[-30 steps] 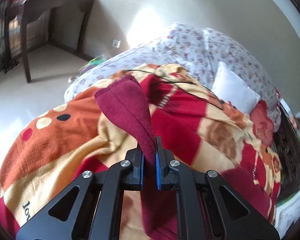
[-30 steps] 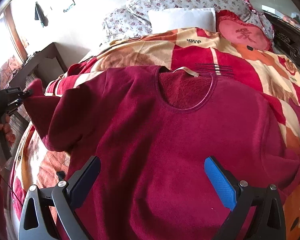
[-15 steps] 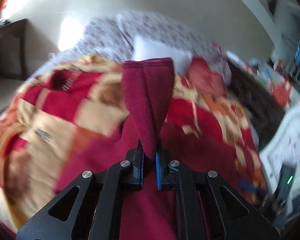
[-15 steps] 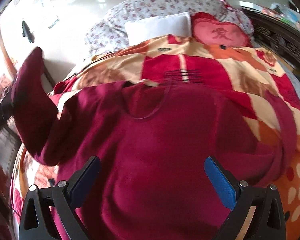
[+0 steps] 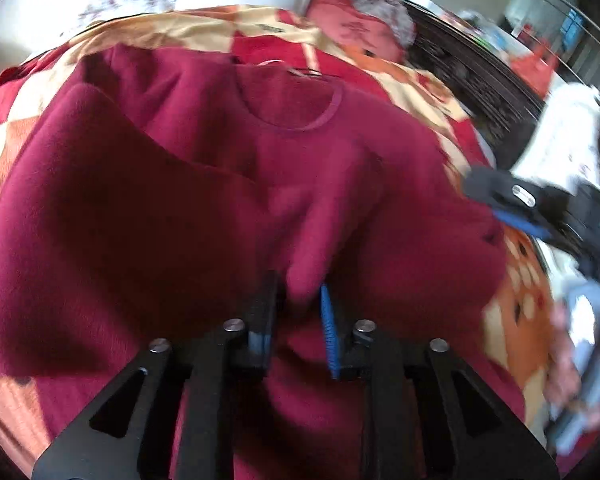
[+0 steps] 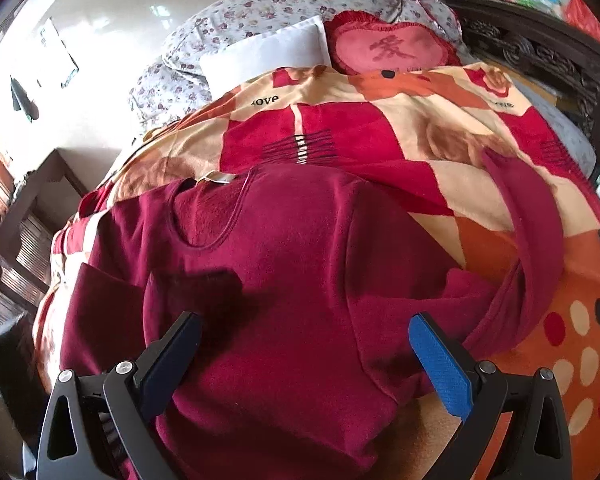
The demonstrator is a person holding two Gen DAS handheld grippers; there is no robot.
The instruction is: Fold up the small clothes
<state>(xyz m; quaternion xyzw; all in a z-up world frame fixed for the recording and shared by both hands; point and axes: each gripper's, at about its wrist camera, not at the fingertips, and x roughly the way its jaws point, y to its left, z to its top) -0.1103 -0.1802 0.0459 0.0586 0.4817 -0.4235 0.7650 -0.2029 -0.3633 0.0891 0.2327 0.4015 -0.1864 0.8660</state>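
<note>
A dark red fleece sweater (image 6: pixel 300 280) lies front-up on the patterned blanket, neckline toward the pillows. In the left wrist view its left sleeve (image 5: pixel 328 216) is laid across the sweater's chest. My left gripper (image 5: pixel 298 312) has its jaws slightly parted, with the sleeve cuff still between them. The right sleeve (image 6: pixel 528 248) trails out over the blanket. My right gripper (image 6: pixel 304 344) is open and empty above the lower body of the sweater. It also shows in the left wrist view (image 5: pixel 512 200), at the right edge of the sweater.
The red, orange and cream blanket (image 6: pixel 380 136) covers the bed. A white pillow (image 6: pixel 268 52), a red heart cushion (image 6: pixel 392 48) and a floral quilt (image 6: pixel 260 4) lie at the head. A dark carved bed frame (image 6: pixel 548 56) runs along the right. A wooden table (image 6: pixel 32 200) stands left.
My left gripper swung the sleeve from the bed's left side over onto the sweater's chest, and its jaws have parted a little. My right gripper stayed open and shifted slightly right.
</note>
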